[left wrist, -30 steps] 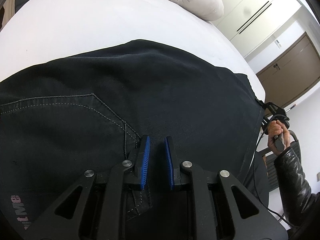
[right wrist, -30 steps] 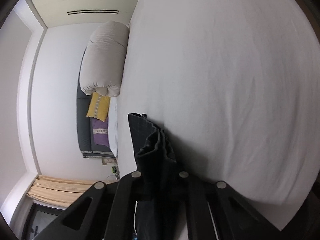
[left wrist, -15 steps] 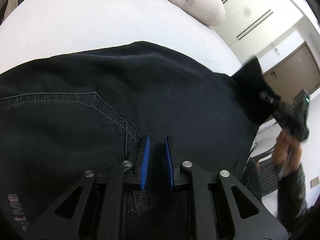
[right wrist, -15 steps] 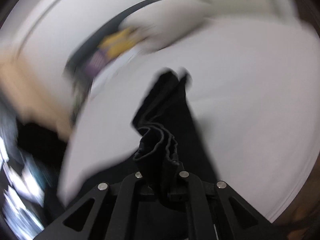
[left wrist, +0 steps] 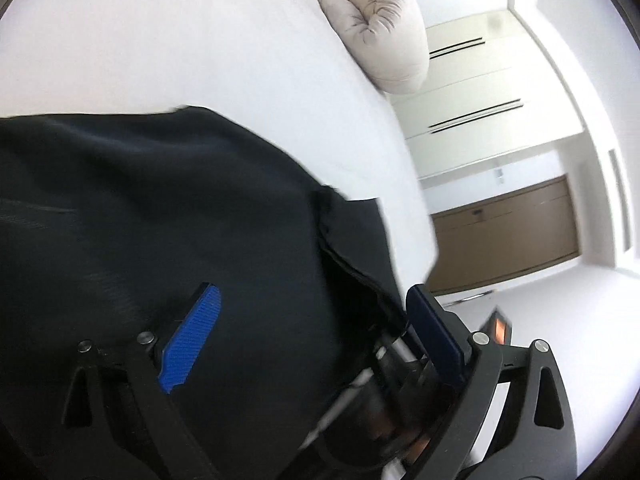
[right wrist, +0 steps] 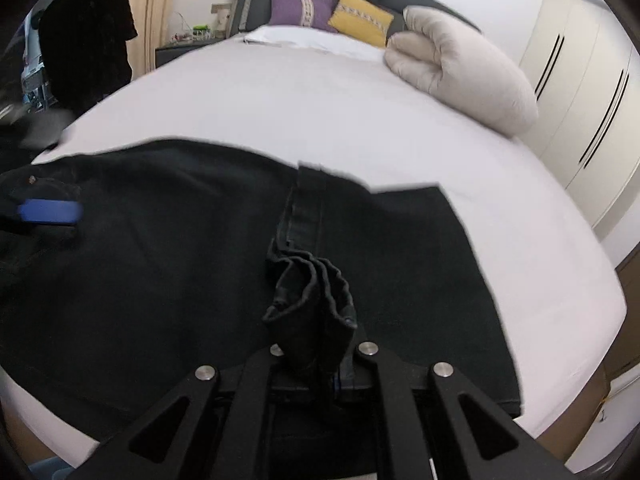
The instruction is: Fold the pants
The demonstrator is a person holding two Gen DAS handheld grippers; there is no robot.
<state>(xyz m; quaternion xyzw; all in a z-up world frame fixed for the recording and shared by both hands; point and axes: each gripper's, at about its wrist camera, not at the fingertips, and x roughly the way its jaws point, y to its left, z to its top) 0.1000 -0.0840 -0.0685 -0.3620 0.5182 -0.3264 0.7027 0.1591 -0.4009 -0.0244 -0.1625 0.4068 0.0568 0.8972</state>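
Right gripper pinches the bunched hem of the pants; left gripper, at 9 o'clock, jaws spread wide.

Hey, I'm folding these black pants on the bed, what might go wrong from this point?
The right gripper pinches only a bunched wad of the hem, so a layer may slip out and leave the fold uneven. The left gripper is open above the pants, so nothing pins them; pulling may drag the whole garment across the sheet. The folded-over leg lies close to the bed's edge and might slide off.
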